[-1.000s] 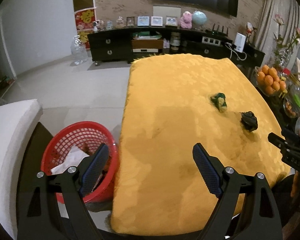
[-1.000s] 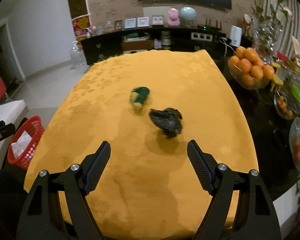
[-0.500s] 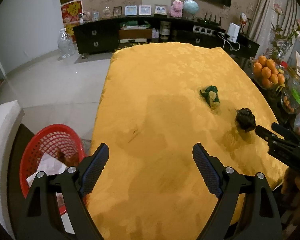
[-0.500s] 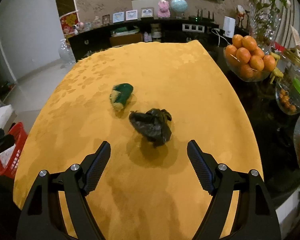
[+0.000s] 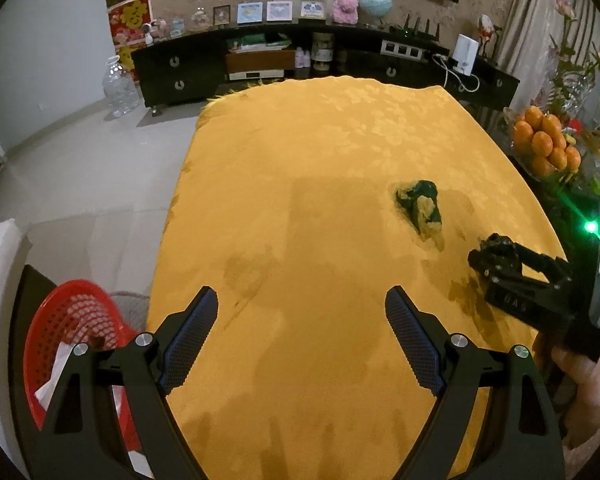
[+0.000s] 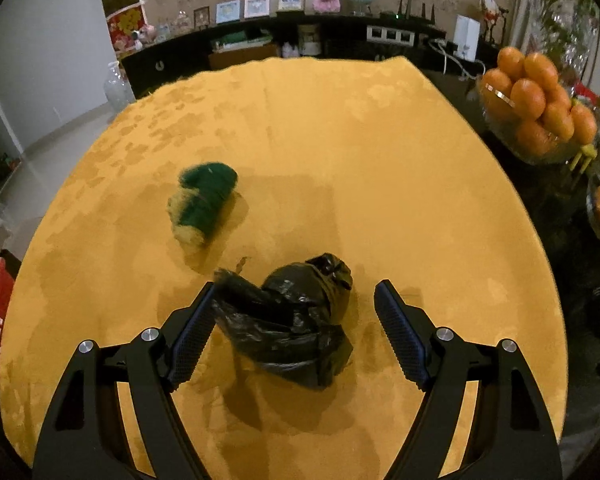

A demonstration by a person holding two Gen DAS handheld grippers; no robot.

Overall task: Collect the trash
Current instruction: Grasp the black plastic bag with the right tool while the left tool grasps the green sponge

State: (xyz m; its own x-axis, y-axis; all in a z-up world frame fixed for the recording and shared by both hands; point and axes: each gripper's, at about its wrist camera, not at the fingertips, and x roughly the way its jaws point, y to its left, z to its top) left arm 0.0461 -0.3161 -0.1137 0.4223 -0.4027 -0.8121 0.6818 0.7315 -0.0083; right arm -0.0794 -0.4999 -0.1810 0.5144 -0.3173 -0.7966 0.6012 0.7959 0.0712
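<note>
Closing in since the earlier frames: right gripper [image 6: 294, 334] now straddling the bag [image 6: 290, 322], jaws spread, left pad perhaps brushing the plastic, nothing clenched. Left gripper [image 5: 302, 338] hanging released over bare cloth [image 5: 300, 140], holding nothing. Bag lying crumpled on the cloth, green wad [image 6: 202, 202] well apart beyond it, basket [image 5: 66, 332] off the table's left edge. Looking light, soft, slippery; likely best pinching across the bulky middle, not the loose flap.
</note>
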